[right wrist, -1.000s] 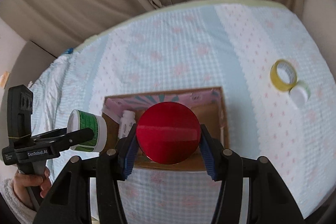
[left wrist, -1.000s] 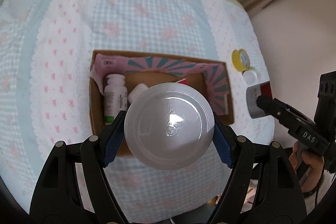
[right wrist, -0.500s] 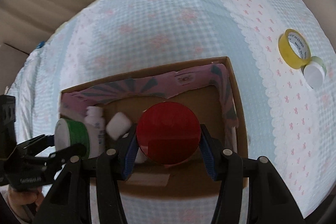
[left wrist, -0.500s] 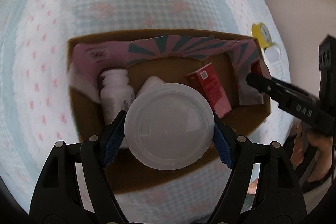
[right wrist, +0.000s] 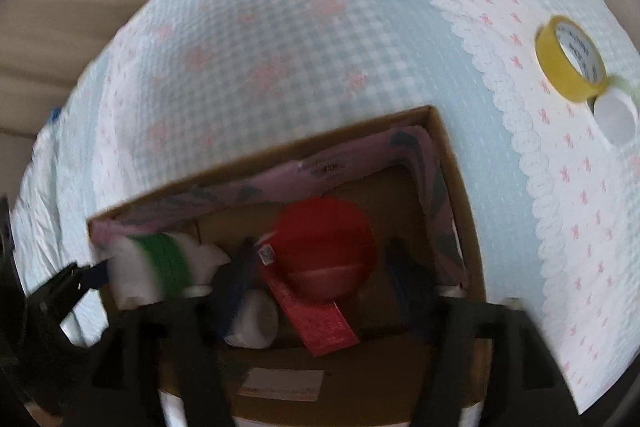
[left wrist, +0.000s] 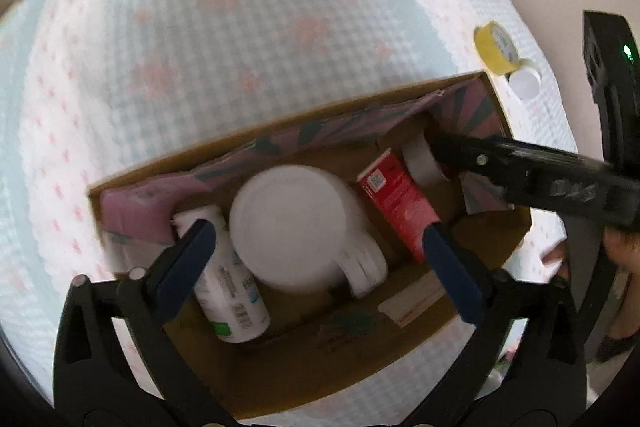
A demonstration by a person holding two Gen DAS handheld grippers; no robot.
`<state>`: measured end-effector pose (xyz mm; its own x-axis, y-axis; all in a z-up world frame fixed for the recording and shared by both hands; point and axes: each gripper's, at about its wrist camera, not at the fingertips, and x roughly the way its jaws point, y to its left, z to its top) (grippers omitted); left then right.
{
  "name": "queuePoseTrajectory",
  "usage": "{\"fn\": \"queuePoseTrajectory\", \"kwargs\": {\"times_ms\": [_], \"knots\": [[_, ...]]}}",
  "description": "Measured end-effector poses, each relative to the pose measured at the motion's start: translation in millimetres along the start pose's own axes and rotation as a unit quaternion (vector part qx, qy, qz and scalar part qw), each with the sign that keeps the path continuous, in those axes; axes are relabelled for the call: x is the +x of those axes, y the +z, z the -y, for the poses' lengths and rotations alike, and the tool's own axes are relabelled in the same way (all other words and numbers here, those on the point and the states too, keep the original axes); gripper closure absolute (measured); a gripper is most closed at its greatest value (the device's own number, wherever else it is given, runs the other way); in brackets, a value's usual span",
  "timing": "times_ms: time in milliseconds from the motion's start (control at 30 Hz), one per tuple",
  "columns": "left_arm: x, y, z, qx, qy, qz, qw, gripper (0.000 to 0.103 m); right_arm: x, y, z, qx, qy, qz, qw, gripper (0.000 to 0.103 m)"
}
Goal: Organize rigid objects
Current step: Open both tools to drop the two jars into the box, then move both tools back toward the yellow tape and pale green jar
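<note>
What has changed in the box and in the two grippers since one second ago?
Both grippers came down over the cardboard box, and their jaws are opening. The left gripper has let go of the white jar, the right gripper of the red-lidded jar; both jars are now in the box. The yellow tape roll and white cap stayed outside on the cloth.

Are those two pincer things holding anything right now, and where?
Nothing: both hand-held grippers' jaws are opening. The left has let go of the white jar, the right of the red-lidded can.
</note>
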<state>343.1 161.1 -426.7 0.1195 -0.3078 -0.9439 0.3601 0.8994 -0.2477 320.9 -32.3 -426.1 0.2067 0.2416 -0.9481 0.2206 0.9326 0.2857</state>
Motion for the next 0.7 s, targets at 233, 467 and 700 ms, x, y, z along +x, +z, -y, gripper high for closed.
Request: {"fn": "queuePoseTrajectory", "kwargs": {"times_ms": [233, 467, 700], "knots": [[-1, -7, 0, -0.007, 0.019, -0.008, 0.9998, 0.0, -7, -7, -4, -0.025, 0.002, 0.01, 1.0, 0.0], [-24, -21, 8, -0.012, 0.03, 0.008, 0.9995, 0.0, -27, -13, -12, -0.041, 0.009, 0.024, 0.999, 0.0], [-70, -38, 22, -0.014, 0.042, 0.037, 0.9983, 0.0, -66, -26, -15, -0.055, 0.017, 0.05, 0.997, 0.0]]}}
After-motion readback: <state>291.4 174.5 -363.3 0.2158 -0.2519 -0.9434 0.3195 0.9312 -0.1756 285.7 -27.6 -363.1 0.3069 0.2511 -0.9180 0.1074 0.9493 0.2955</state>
